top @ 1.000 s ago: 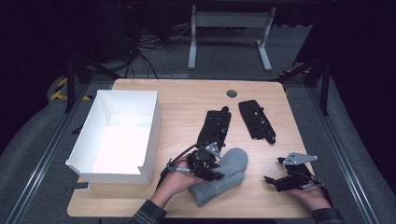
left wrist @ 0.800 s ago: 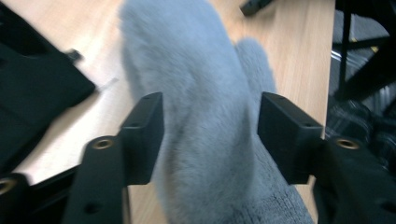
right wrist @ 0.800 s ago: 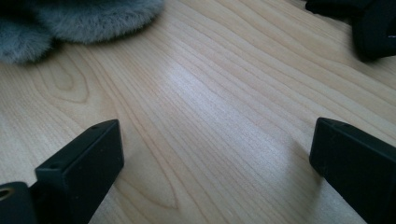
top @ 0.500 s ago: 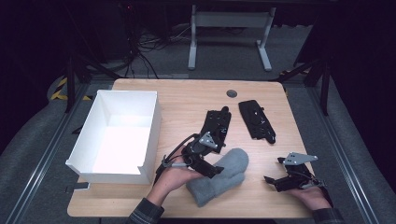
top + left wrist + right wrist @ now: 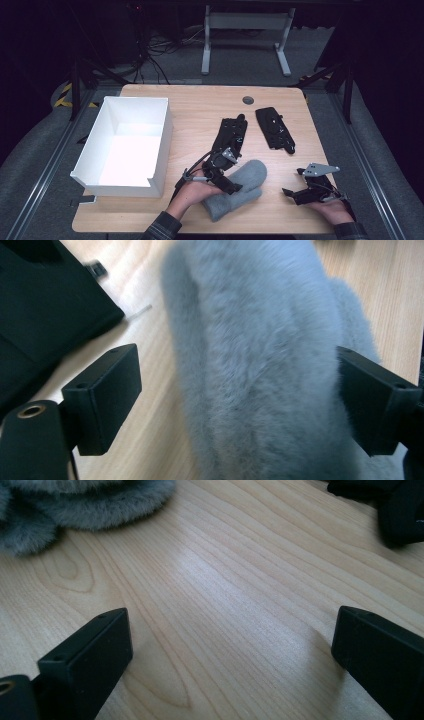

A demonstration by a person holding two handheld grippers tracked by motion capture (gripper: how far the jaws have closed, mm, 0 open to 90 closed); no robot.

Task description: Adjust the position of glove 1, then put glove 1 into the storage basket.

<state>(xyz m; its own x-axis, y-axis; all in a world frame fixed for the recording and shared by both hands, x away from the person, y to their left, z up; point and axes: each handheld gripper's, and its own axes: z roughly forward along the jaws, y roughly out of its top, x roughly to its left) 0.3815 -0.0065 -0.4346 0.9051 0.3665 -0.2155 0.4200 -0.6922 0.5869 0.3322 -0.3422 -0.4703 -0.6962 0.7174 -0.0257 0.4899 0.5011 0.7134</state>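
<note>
Straddling grey mitten, left gripper fingers apart, white box beside

1. Grey mitten: in my left gripper view its fur is blurred, and the top and bottom edges cut it off.
2. The same mitten in my high view: the left gripper and my hand cover part of it.
3. Right jaw, left gripper view: touching the fur or just beside it, I cannot tell.
4. Black flat piece: clipped at the left and top edges, form unclear.
5. Dark object, right gripper view: cut by the corner, not identifiable.
6. Small round mark on the table: too small to tell.
</note>
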